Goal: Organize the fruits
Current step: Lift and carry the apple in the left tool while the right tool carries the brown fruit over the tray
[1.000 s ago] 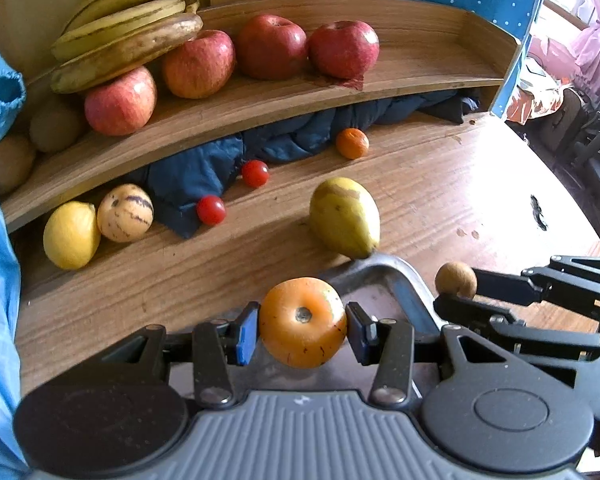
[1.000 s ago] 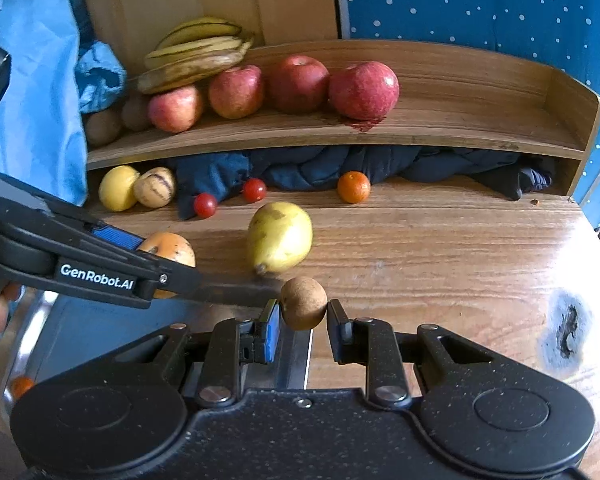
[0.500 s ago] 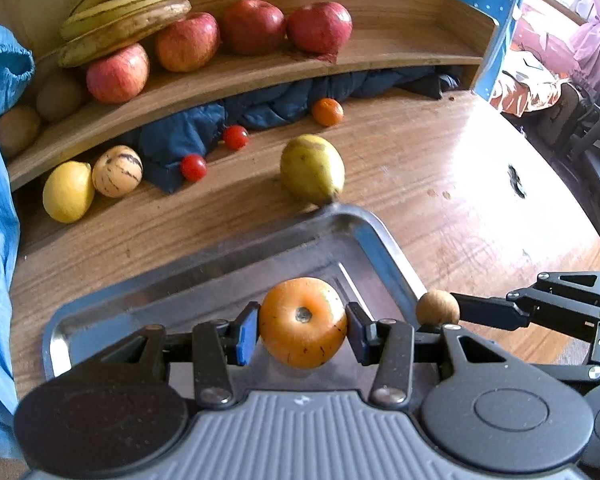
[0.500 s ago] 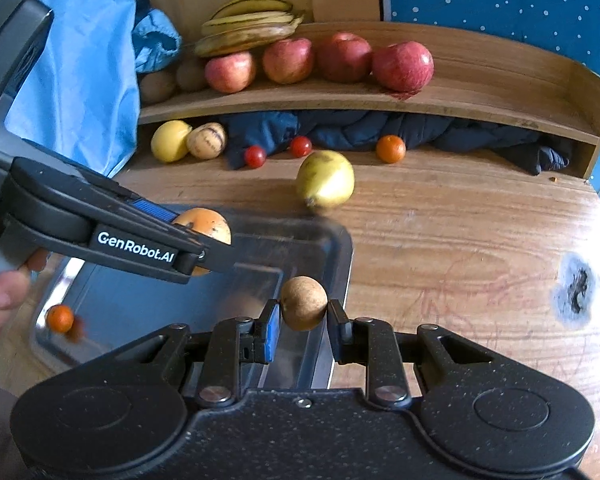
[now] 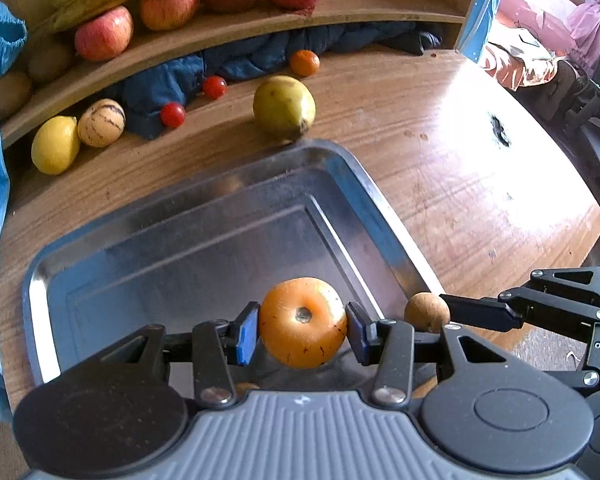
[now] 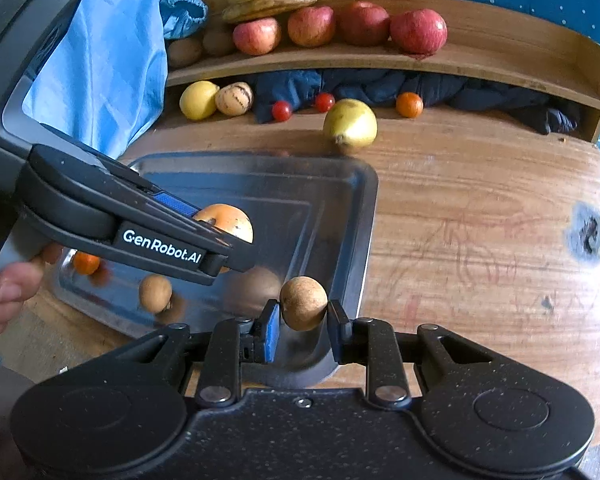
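- Two fruits are being carried at once: the left gripper [image 5: 302, 332] is clamped on an orange fruit [image 5: 302, 322], and the right gripper [image 6: 303, 319] is clamped on a small brown fruit [image 6: 303, 303].
- A second ago both hung over bare wood near the pear [image 5: 284, 109]; now both have drawn back over the steel tray [image 5: 384, 216], the orange fruit above its near right part, the brown one just at its right rim.
- Already in the tray, toward its near left corner, lie another brown fruit [image 6: 155, 293] and a small orange one [image 6: 86, 262].
- Both pieces look ready to be let go, I'd say; the brown one sits so close to the rim that it could roll out onto the table [image 6: 480, 232].
- Still to collect along the table's far edge, under the shelf [image 6: 500, 68]: a lemon [image 6: 199, 100], a striped fruit [image 6: 233, 98], two small red ones, a tangerine [image 6: 409, 104] and that pear.
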The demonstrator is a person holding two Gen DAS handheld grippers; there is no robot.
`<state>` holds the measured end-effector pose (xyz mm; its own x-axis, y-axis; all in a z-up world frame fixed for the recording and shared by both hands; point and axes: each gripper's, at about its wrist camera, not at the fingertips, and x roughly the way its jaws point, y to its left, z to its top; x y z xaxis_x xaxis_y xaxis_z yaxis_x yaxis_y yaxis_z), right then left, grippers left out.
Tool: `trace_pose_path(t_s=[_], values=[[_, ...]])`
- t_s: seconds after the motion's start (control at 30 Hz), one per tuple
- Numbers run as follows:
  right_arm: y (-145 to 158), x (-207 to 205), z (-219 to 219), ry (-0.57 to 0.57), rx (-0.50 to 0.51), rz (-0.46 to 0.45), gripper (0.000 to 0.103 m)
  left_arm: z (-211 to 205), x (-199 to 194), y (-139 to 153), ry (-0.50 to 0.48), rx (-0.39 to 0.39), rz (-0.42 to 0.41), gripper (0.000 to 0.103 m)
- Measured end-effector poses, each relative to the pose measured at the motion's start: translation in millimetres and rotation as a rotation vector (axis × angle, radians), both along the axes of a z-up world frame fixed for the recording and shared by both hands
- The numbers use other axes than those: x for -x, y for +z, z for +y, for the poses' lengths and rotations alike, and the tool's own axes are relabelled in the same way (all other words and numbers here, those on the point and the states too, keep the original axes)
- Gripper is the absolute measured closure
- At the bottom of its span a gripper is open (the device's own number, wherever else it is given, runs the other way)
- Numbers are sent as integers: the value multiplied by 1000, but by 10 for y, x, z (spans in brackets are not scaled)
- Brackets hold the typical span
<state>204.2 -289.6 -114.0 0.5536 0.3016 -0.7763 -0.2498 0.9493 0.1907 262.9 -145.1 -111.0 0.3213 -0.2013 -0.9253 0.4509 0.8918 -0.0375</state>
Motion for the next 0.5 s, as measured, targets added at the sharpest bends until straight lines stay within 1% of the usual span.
trace_pose_path(t_s=[0.5], values=[[4,139,43,7,8,3,76,60,110,-15,7,-13,12,53]])
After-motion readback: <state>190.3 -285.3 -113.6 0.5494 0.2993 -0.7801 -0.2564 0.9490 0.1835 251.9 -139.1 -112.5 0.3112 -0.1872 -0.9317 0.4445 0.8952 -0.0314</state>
